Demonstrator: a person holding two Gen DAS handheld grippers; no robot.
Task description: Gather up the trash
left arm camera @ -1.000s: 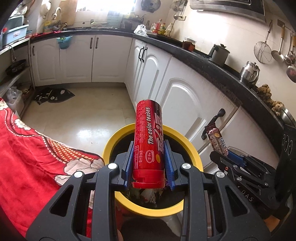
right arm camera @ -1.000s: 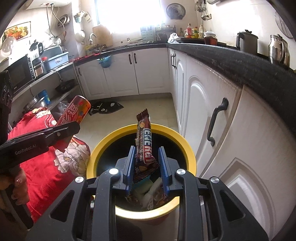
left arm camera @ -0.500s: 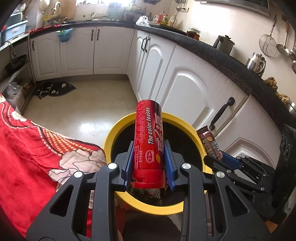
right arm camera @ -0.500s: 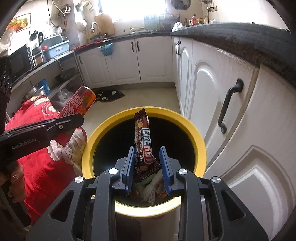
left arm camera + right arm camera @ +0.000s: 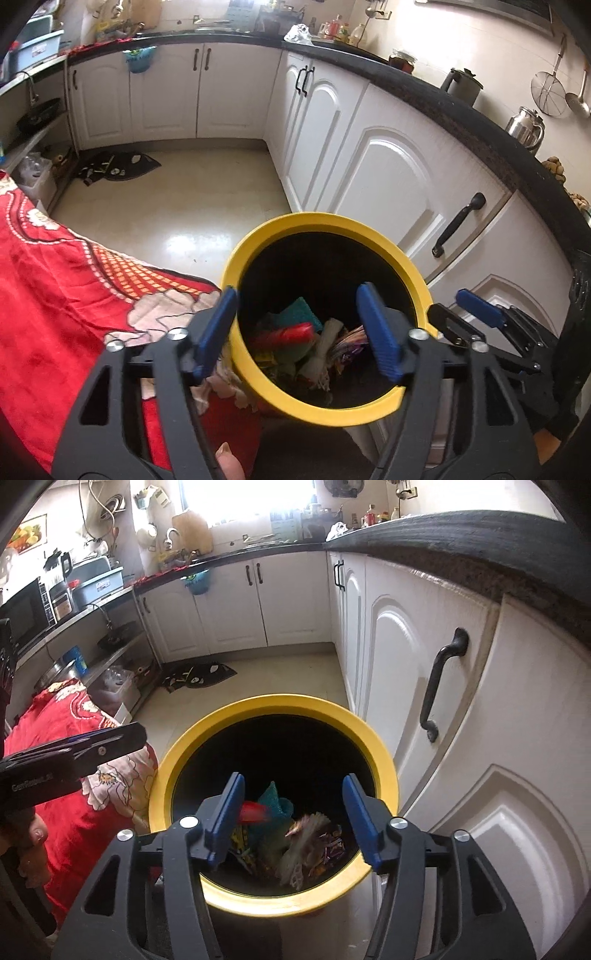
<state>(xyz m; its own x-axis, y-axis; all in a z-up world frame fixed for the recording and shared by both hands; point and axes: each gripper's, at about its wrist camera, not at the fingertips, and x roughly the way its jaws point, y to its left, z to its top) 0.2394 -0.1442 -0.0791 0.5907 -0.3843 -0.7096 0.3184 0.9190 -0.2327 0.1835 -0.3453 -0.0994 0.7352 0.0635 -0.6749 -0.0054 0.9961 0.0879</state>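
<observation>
Both your grippers are parked right over the yellow bin (image 5: 325,408), and both sets of jaws are opening with nothing between them. The left gripper (image 5: 298,332) is spread across the bin's mouth; the right gripper (image 5: 291,821) is doing the same a bit further toward 3 o'clock.

The trash is down in the bin now. In the left view the red can (image 5: 282,335) lies on its side on top of the pile, roughly at 9 o'clock inside the bin, touching a teal scrap (image 5: 298,313) behind it. In the right view it shows as a red blur, so it may not have settled. Crinkly wrappers (image 5: 325,843) sit toward 4 o'clock in the pile, but I can't pick out any single one in that mess.

Handling notes if you go for more of this stuff: a can like that is probably light and stiff but smooth, so I'd grab it across the middle of the body, not the ends. Wrappers are featherweight, floppy and slick, so I'd pinch one well in from the edge or it'll likely slide out.

The red blanket (image 5: 55,295) at 9 o'clock touches the bin's side, so watch you don't snag it pulling back.
</observation>
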